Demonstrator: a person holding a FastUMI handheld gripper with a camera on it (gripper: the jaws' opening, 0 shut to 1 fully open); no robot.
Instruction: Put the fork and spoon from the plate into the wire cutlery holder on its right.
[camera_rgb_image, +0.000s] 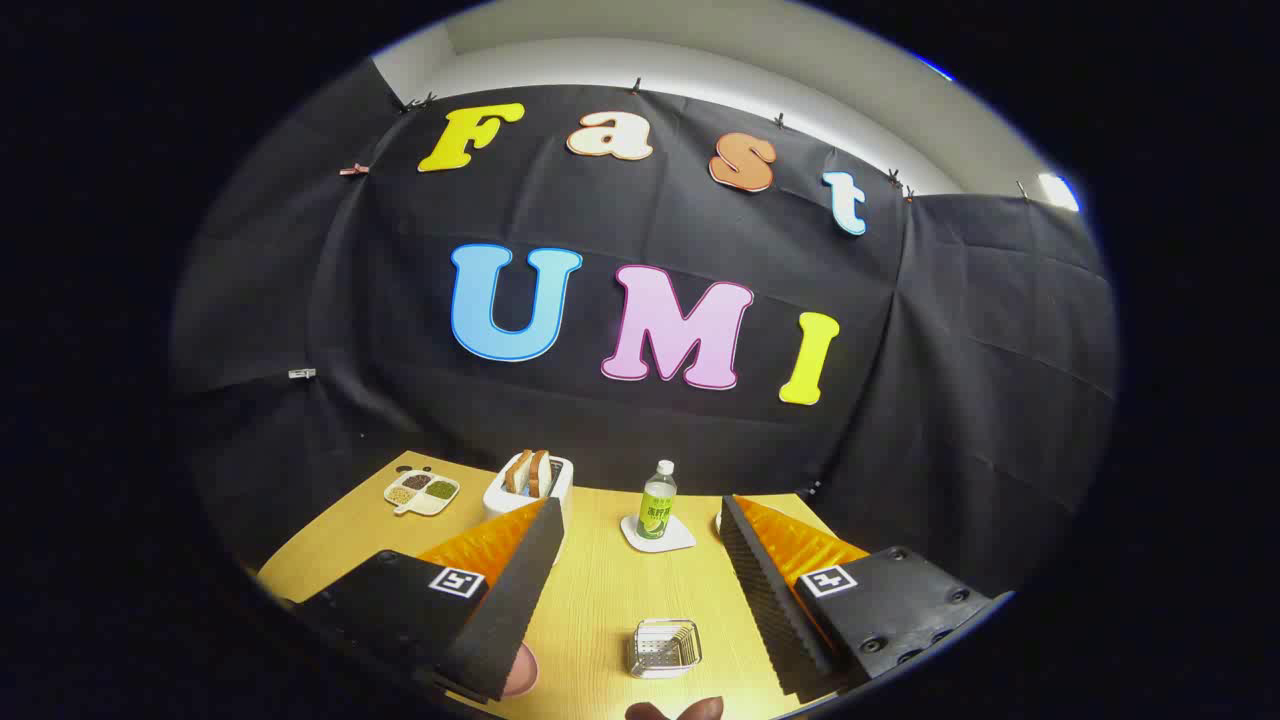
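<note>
My gripper high over desk, fingers apart, empty; must drop toward plate left of holder, aim for fork handle first

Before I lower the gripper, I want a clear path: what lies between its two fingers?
In the gripper view, the open gripper has the wire cutlery holder between its fingers on the bare wooden table; the bottle on its coaster stands beyond.

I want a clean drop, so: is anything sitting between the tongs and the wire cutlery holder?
Nothing visible blocks it. The tongs are open, holding nothing, and the wire cutlery holder sits on bare table between them. The bottle on its coaster stands beyond.
</note>
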